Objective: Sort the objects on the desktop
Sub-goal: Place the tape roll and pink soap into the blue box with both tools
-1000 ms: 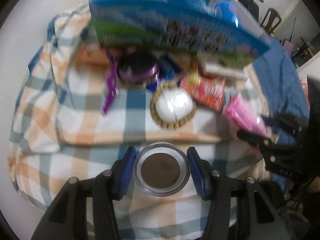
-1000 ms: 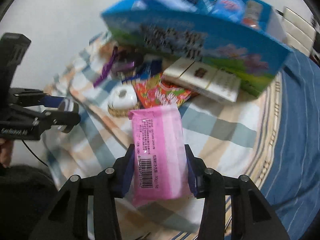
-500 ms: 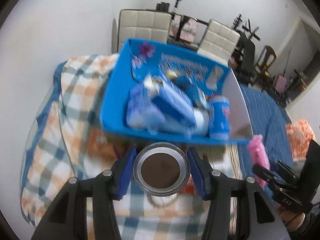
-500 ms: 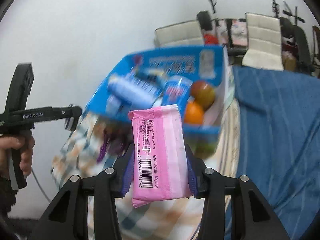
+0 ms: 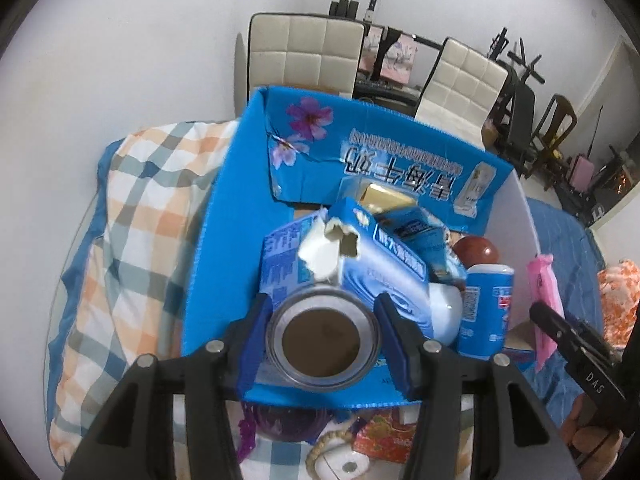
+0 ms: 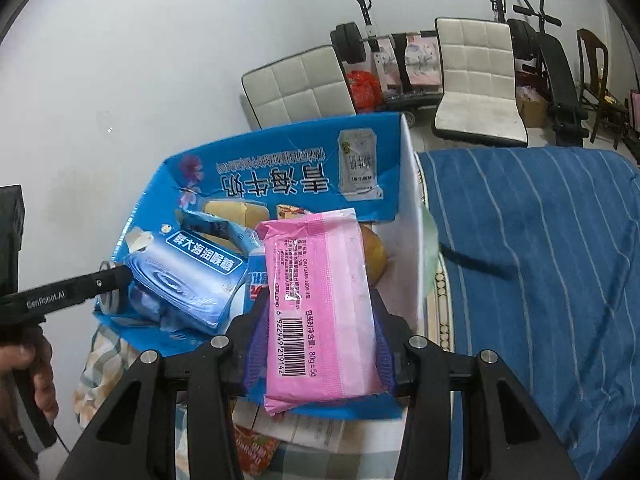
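One round tin [image 5: 324, 342], one pink packet [image 6: 324, 308], two white chairs [image 5: 304, 54]

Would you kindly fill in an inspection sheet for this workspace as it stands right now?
Surface: plaid cloth beside a striped blue cover.
Job's things: round tin and pink packet, both held over the open blue box.
Clutter: box holds a torn blue carton, a blue can and fruit; a red packet and a beaded dish lie in front of it.
Grippers: left gripper shut on the tin; right gripper shut on the packet.
Cables: thin cord below the hand holding the left gripper.
Surroundings: white wall, padded chairs, gym gear.
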The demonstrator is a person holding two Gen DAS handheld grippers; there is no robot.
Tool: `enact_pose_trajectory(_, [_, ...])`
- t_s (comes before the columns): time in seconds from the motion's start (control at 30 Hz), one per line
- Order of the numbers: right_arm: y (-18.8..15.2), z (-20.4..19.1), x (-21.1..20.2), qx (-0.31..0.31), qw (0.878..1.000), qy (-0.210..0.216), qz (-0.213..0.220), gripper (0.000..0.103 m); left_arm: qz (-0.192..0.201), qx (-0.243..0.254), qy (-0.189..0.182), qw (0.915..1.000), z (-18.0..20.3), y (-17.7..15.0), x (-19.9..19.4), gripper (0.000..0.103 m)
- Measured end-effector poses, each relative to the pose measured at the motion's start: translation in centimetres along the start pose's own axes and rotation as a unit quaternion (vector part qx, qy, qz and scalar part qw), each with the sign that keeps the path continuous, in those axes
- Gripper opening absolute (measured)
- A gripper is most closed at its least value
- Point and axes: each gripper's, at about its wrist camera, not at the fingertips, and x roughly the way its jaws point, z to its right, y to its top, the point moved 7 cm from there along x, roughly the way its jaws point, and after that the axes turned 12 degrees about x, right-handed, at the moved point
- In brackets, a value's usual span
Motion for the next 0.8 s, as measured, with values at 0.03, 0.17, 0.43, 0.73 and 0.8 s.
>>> enact_pose_trajectory(0.03, [0.0,0.0,0.5,0.002,1.0,-0.005,-0.003,0.047,-0.005,0.004,0.0,1.0,0.2,-0.1,0.5,0.053])
enact_pose_trajectory(0.17, [-0.4,0.3,1.2,0.012,1.0,-0.012,-0.004,0.047,-0.01,0.014,0.003,0.9999,0.6,-0.4,1.6,0.053])
enact_pose_trajectory(0.43, [-0.6,1.6,2.0,0.022,0.999,-0.024,-0.019,0.049,-0.011,0.019,0.004,0.9998,1.0,-0.4,1.8,0.053])
enact_pose_trajectory(0.73, [-0.8,1.8,2.2,0.017,0.999,-0.021,-0.023,0.05,-0.016,0.017,0.009,0.9997,0.8,-0.4,2.0,0.053])
enact_pose_trajectory(0.8, [-0.9,1.8,2.1,0.018,0.999,-0.016,-0.023,0.051,-0.016,0.015,0.008,0.9997,0.8,-0.4,1.9,0.053])
